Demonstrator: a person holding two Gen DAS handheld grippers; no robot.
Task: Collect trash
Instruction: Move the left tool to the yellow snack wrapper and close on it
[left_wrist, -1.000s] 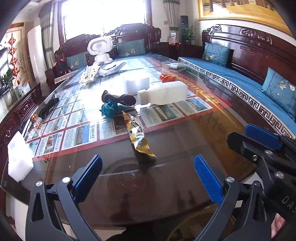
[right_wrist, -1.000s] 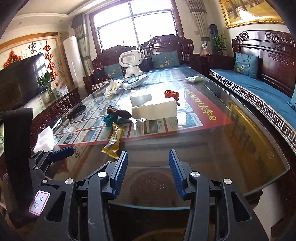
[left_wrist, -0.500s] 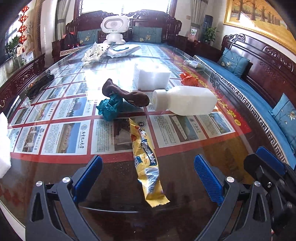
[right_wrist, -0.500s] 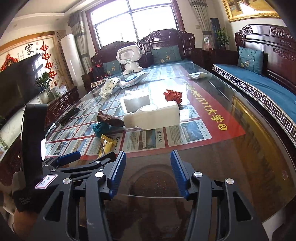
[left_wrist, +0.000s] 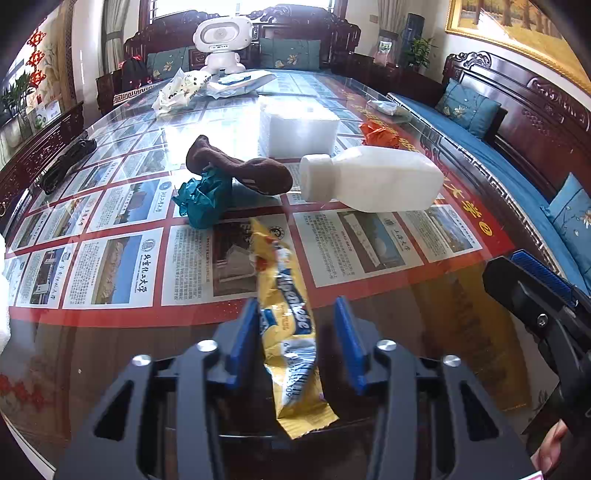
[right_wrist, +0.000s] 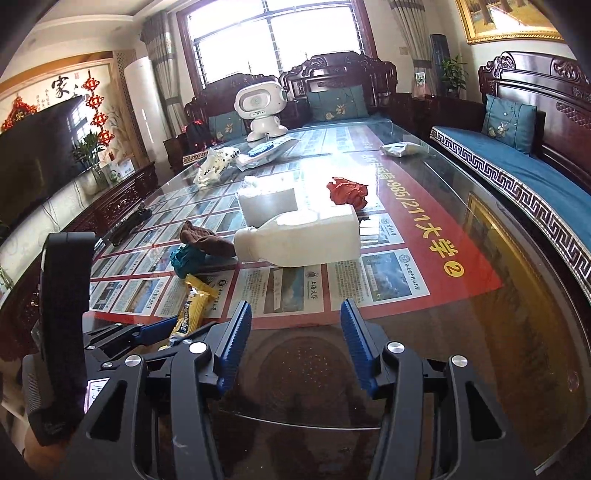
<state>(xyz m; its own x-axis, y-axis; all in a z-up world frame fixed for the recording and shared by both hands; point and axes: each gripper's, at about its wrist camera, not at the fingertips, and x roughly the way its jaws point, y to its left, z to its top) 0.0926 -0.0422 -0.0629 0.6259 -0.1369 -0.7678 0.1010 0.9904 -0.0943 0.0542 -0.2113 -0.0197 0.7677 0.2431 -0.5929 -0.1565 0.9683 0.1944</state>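
Glass-topped table w/ printed sheets and a red banner under the glass; dark carved wood sofas w/ blue cushions round it, big window at the far end, TV on one wall. On the table: yellow snack wrapper at the near edge, teal paper wad, brown sock, white bottle on its side, white foam block, red crumpled paper, white robot toy at the far end.

Left tool had just been closing; its blue pads flanked the wrapper, left pad against its edge, right pad w/ a sliver of gap — grip not clearly made. Right tool stood about half open, nothing between its pads, over bare glass nr the table edge.

Wrapper's near end ran under the left tool body. Text on the sheets too small to read. A fingertip was cut off at the corner of the left view.
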